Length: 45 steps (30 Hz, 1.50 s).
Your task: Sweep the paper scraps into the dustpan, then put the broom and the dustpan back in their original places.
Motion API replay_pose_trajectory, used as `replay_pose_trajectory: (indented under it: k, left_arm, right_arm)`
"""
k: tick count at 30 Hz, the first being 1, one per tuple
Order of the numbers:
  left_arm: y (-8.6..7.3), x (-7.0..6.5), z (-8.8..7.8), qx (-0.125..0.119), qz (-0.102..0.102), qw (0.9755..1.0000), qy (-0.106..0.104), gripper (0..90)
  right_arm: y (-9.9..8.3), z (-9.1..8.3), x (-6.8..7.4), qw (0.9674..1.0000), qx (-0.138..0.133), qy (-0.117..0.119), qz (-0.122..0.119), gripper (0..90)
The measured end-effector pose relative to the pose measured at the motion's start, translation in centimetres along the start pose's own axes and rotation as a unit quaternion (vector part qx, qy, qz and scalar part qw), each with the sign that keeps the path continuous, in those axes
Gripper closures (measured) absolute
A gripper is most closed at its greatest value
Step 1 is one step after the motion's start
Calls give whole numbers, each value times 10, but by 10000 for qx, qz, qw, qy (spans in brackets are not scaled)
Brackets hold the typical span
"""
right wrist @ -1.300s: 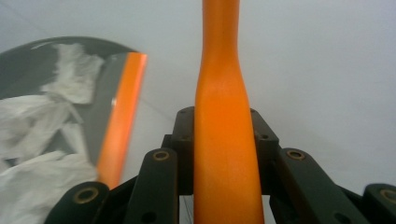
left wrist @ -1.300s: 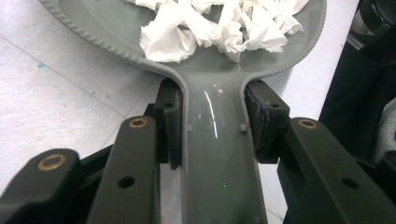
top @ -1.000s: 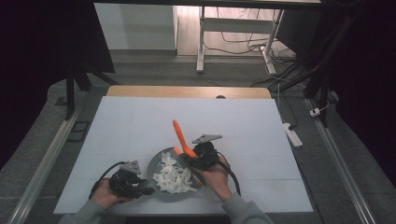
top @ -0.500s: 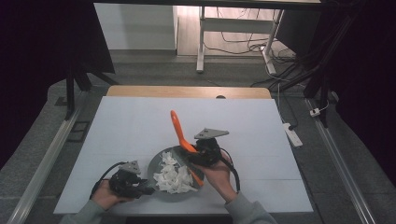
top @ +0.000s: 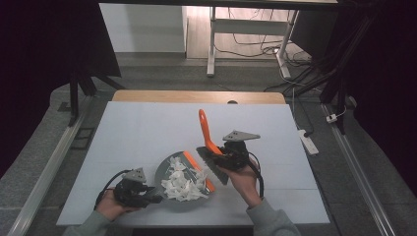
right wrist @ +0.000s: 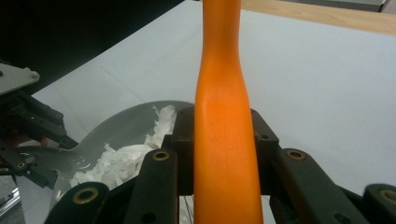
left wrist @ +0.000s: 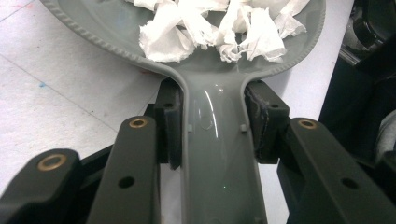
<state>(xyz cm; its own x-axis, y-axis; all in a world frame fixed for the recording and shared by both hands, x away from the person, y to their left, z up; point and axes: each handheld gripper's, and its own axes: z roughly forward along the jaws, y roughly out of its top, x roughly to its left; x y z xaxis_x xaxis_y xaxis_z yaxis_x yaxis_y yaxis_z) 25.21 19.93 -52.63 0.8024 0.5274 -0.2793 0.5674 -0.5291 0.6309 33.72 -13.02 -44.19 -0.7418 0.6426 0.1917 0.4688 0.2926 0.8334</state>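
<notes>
Grey dustpan full of white paper scraps; left gripper clamps its handle, right gripper clamps the orange brush.

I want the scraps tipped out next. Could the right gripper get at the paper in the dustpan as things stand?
Probably not to pick it up: the right gripper is shut on the orange brush. The way itself looks free, since the paper scraps lie uncovered in the dustpan beside it, so the bristles could likely reach them.

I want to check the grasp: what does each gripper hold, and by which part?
The left gripper holds the grey dustpan by its handle. The right gripper holds the orange brush by its handle.
</notes>
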Motion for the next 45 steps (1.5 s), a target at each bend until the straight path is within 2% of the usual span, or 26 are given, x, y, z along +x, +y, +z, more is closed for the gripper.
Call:
replay_pose_trajectory:
  k: [5, 13, 21, 28, 33, 39, 45]
  left_arm:
    - [-1, 0, -3, -117, -62, 9999, 73, 611]
    - [-5, 0, -11, -389, -277, 9986, 212, 611]
    - [-9, 0, -18, -684, -561, 9952, 428, 611]
    - [-10, -2, -22, -866, -752, 9917, 581, 611]
    - [-13, -4, -24, -974, -981, 9875, 754, 611]
    - [-14, -5, -24, -1024, -1272, 9819, 957, 611]
    - [-16, -7, -23, -1056, -1537, 9753, 1186, 611]
  right_arm:
    - [0, -14, -10, 9999, -111, -82, 48, 702]
    - [-4, -37, -29, 9996, -240, -163, 41, 702]
    - [-15, -56, -41, 9994, -241, -211, -111, 702]
    - [-27, -68, -52, 9995, -142, -280, -72, 702]
    - [-34, -73, -58, 9996, -55, -287, 0, 702]
    - [-39, -75, -64, 9997, 51, -183, 162, 702]
    - [-47, -76, -69, 9993, 152, -77, 344, 702]
